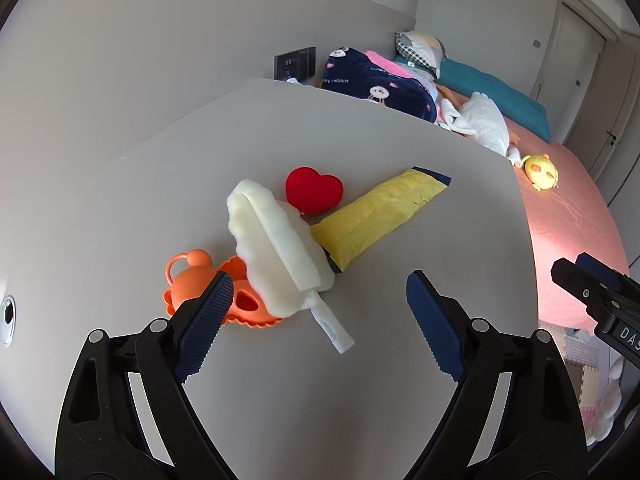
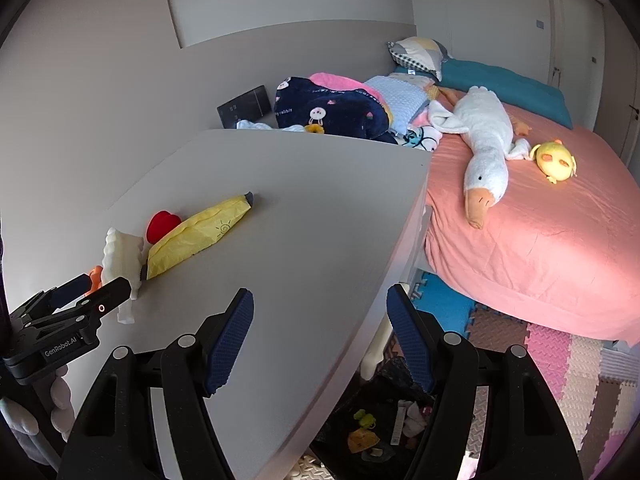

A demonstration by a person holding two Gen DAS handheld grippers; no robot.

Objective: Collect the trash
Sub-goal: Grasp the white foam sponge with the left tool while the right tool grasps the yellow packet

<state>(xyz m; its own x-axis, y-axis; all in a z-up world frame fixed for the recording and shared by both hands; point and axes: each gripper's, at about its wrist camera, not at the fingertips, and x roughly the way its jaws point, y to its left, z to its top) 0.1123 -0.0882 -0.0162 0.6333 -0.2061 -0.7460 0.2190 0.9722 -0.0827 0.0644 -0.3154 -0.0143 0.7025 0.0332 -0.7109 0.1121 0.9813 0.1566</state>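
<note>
On the grey table (image 1: 360, 380) lie a white foam piece with a handle (image 1: 276, 248), an orange plastic toy (image 1: 192, 280), a red heart (image 1: 314, 190) and a crumpled yellow wrapper (image 1: 380, 216). My left gripper (image 1: 320, 280) hovers open just before the foam and the orange toy, its pads touching nothing. My right gripper (image 2: 320, 292) is open and empty over the table's right edge (image 2: 400, 248). Beneath that edge a black trash bag (image 2: 380, 432) holds several scraps. The yellow wrapper (image 2: 200, 236) and red heart (image 2: 162, 226) lie far to its left.
A bed with a pink sheet (image 2: 540, 248) stands right of the table, bearing a white goose plush (image 2: 486, 148), a yellow plush (image 2: 556, 162) and a dark blue blanket (image 2: 332, 112). Coloured foam mats (image 2: 560, 360) cover the floor. A wall runs behind the table.
</note>
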